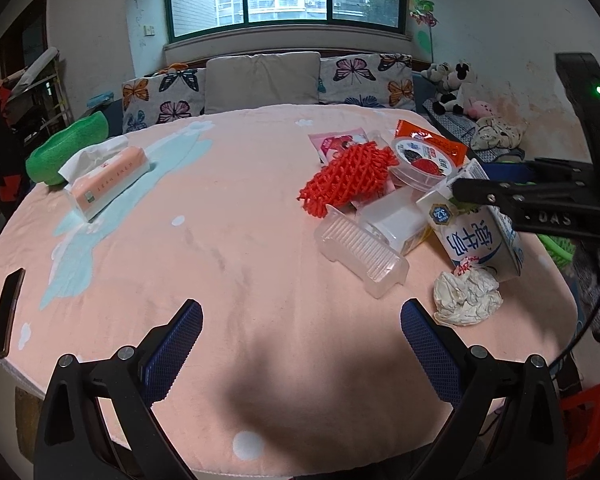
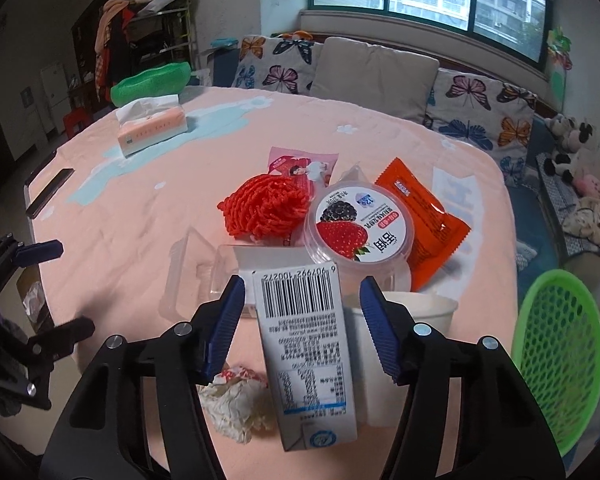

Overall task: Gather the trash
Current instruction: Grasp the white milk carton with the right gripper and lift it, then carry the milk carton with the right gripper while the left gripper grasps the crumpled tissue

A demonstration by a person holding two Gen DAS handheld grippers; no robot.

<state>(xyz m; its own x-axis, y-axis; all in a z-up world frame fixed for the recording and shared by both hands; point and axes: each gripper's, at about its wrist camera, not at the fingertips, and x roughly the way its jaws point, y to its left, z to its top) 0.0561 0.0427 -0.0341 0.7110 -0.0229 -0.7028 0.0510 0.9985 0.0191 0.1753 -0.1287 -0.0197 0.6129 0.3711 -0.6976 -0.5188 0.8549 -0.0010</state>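
Claw [image 2: 302, 324] straddles boxy, printed cardboard milk carton [image 2: 306, 344].

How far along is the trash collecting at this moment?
Nothing looks done: the green basket shows no trash inside. In hand: the right gripper straddles the milk carton, pads not yet pressing. Still to collect: red net, yogurt cup, orange wrapper, crumpled tissue, clear tray. The left gripper is open and empty.

Milk carton [image 2: 300, 344] — barcode digits "907992 100272"
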